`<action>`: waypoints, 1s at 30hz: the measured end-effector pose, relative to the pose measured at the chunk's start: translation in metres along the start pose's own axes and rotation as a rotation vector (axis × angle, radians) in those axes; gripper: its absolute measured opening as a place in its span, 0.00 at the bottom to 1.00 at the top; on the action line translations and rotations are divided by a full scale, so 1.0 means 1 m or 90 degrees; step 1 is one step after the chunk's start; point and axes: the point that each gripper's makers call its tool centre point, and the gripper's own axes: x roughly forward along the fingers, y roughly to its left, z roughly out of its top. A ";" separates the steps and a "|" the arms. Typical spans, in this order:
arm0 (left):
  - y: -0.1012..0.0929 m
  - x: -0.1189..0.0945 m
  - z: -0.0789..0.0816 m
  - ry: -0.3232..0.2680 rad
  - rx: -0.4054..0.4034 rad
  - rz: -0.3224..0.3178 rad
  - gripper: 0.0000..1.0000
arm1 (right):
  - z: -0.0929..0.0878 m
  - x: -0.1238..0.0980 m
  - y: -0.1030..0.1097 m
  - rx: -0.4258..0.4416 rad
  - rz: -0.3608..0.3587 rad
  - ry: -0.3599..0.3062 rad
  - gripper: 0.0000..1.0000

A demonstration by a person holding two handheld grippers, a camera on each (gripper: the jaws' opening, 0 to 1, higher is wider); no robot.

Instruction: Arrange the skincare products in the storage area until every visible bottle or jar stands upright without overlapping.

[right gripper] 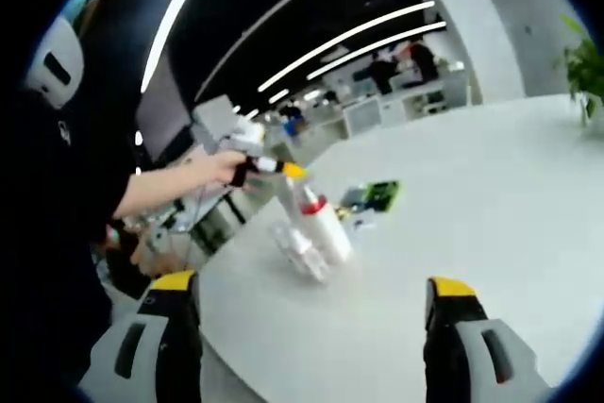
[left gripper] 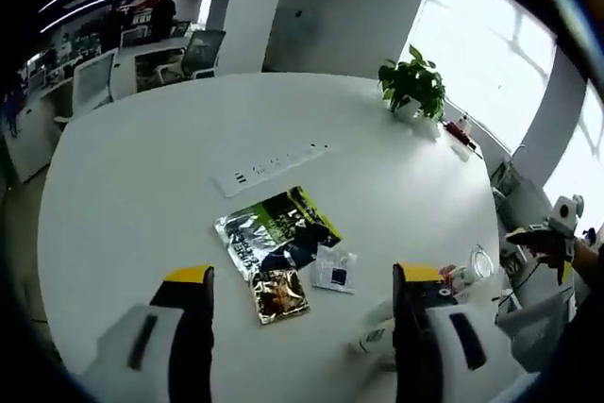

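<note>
Both grippers, left (left gripper: 302, 304) and right (right gripper: 311, 313), are hovering wide apart and holding nothing. The white bottle (right gripper: 324, 226) is lying tipped beside clear jars (right gripper: 300, 250) near the table (right gripper: 491, 195) edge. It looks light, stiff, and slippery; grip mid-body.

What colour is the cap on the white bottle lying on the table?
Red cap on the white plastic bottle, best in the right gripper view.

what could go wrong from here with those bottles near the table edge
1. The white bottle with the red cap and the clear bottle lie close to the table edge; a clumsy nudge might roll them off.
2. The foil packets lie nearby and could get swept along.
3. Both grippers are open and empty, so nothing steadies the bottles.
</note>
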 end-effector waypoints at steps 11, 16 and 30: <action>0.007 0.053 -0.008 0.047 0.130 0.002 0.74 | -0.006 0.005 -0.013 0.019 -0.006 0.008 0.97; 0.011 0.077 -0.012 0.091 0.189 -0.006 0.77 | -0.009 0.009 -0.020 0.026 -0.008 0.012 0.96; 0.032 0.130 -0.014 0.182 0.327 -0.050 0.80 | -0.020 0.016 -0.032 0.055 -0.019 0.013 0.96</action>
